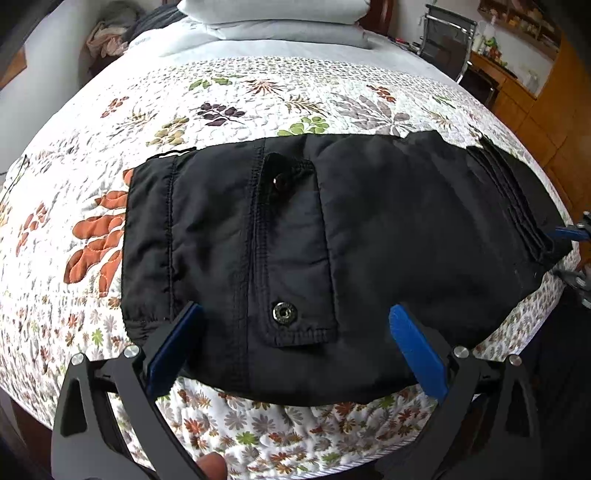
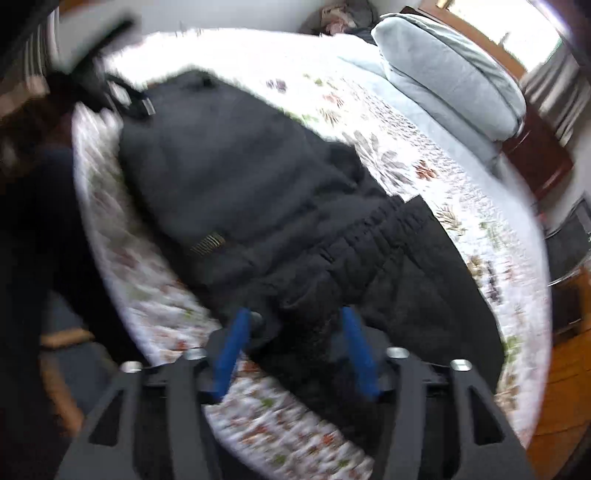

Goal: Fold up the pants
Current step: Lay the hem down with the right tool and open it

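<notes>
1 pair of black pants (image 1: pixel 332 229) lies folded on the bed's floral quilt (image 1: pixel 229 110), showing 2 metal snaps (both on 1 pocket flap). The left hand-held gripper (image 1: pixel 295 321) hovers released; the right hand-held gripper (image 2: pixel 295 321) straddles the waistband (image 2: pixel 369 236), unclenched.

The folded pants (image 1: pixel 295 236) lie on the quilt (image 1: pixel 258 99) at the bed's near edge, right ahead of the left gripper (image 1: pixel 295 332), whose fingers straddle the near hem and its snap (image 1: pixel 283 313). Beyond them, further from that claw, the pillows (image 1: pixel 280 22) are stacked at the bed's head. The right gripper (image 2: pixel 295 328) sits at the waistband (image 2: pixel 369 236) end, cloth seemingly between its fingers, though blur hides contact. A chair (image 1: pixel 447 37) stands off to the left gripper's far right.
</notes>
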A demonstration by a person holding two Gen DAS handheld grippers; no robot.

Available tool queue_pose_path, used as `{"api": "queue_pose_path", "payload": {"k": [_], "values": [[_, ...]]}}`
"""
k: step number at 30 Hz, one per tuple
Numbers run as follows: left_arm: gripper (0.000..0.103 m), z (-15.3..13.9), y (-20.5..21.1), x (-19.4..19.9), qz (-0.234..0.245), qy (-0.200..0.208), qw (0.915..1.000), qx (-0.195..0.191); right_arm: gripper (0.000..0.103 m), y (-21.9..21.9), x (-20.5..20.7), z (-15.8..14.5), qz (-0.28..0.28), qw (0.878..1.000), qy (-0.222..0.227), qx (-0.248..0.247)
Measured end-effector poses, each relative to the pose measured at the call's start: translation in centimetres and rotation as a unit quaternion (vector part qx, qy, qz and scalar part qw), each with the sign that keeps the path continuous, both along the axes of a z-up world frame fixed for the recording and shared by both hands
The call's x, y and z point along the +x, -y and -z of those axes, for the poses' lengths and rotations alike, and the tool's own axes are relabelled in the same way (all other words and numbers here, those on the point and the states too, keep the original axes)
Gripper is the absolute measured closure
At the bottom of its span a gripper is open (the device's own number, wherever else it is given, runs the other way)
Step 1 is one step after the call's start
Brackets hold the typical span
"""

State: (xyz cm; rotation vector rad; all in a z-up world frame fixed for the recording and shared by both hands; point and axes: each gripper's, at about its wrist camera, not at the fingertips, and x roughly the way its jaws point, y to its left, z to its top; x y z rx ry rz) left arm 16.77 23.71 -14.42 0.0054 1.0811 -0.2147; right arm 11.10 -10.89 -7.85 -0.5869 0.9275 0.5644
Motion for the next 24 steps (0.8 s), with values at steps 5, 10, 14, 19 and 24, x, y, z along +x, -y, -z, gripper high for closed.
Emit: {"api": "queue_pose_path", "payload": {"k": [5,10,14,19,24], "values": [[0.003,-1.5,-0.1,-0.5,-0.020,0.015,0.9996,-0.012,0.044,3.5,3.2,-3.9,0.061,0.998,0.024,0.016],[0.003,-1.4,0.0,-0.7,-0.028,0.008,0.9994,-0.020,0.048,4.5,7.2,-1.4,0.096,0.995,-0.001,-0.011],[0.003,-0.6,-0.6,-0.4,-0.038,-0.007,0.9990,-0.022,0.049,3.2,6.7,1.7,0.076,0.996,-0.034,-0.037],[0.003,0.1,-0.4,-0.4,-0.031,-0.009,0.9994,-0.012,0.052,2.6,5.1,4.3,0.058,0.996,-0.046,-0.057],[0.003,-2.1,-1.0,-0.8,-0.029,0.009,0.9993,-0.022,0.046,3.6,5.2,1.5,0.076,0.997,-0.029,-0.019]]}}
